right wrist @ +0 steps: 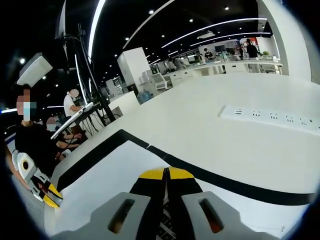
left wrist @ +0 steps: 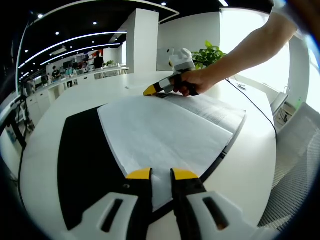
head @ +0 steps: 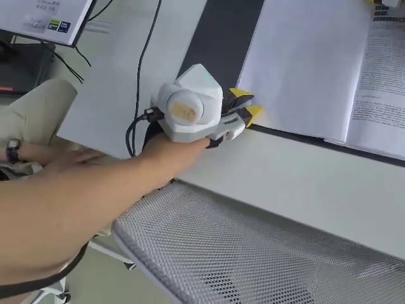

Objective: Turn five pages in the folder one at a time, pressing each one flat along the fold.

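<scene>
Folder (head: pixel 215 38) clipped by head view's top and right edges. Text on printed page (head: pixel 380 76) too small to read. Blank page (left wrist: pixel 160 135) near corner hidden under left claw (left wrist: pixel 162 174). Right claw (left wrist: pixel 151 91) mostly wrapped by hand (left wrist: pixel 192 82) in left gripper view. Monitor (head: pixel 44 19) cut off top-left, text illegible.

Left gripper (left wrist: pixel 161 174), jaws narrowly parted, sits at the near edge of the folder's (left wrist: pixel 80 165) blank page (left wrist: pixel 160 135); well ahead, the right gripper (left wrist: pixel 151 91) touches the printed page (left wrist: pixel 215 110).
</scene>
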A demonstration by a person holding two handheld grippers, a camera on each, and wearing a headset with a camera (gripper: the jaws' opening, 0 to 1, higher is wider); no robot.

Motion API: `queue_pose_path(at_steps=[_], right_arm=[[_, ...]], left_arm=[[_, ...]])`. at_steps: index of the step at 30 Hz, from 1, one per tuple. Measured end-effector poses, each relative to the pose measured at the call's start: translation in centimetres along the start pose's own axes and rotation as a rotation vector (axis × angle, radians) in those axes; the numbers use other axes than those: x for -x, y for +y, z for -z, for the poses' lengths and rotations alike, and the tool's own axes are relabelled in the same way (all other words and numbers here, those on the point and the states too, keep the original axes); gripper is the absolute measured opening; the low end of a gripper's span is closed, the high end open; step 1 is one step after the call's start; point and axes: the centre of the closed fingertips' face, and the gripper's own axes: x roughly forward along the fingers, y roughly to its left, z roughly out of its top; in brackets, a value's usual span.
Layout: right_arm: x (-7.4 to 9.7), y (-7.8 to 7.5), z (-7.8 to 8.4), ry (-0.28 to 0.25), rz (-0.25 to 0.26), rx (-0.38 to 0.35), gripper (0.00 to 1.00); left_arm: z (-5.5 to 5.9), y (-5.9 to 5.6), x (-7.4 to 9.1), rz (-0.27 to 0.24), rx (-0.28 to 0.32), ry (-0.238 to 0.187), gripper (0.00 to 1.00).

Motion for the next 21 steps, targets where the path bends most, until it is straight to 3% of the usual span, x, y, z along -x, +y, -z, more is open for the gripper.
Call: queue_pose_path(at_steps=[6,21], right_arm=[[0.6,0.5,0.3,0.001,-0.007,-0.003,0.0],[3.4,4.1,2.7,0.013,-0.065,0.016,0.0]], left_arm=[[0.0,0.1,0.1,0.0,0.003,-0.004,0.12],[0.0,0.1,0.1,0.005,-0.003,-0.003,0.12]])
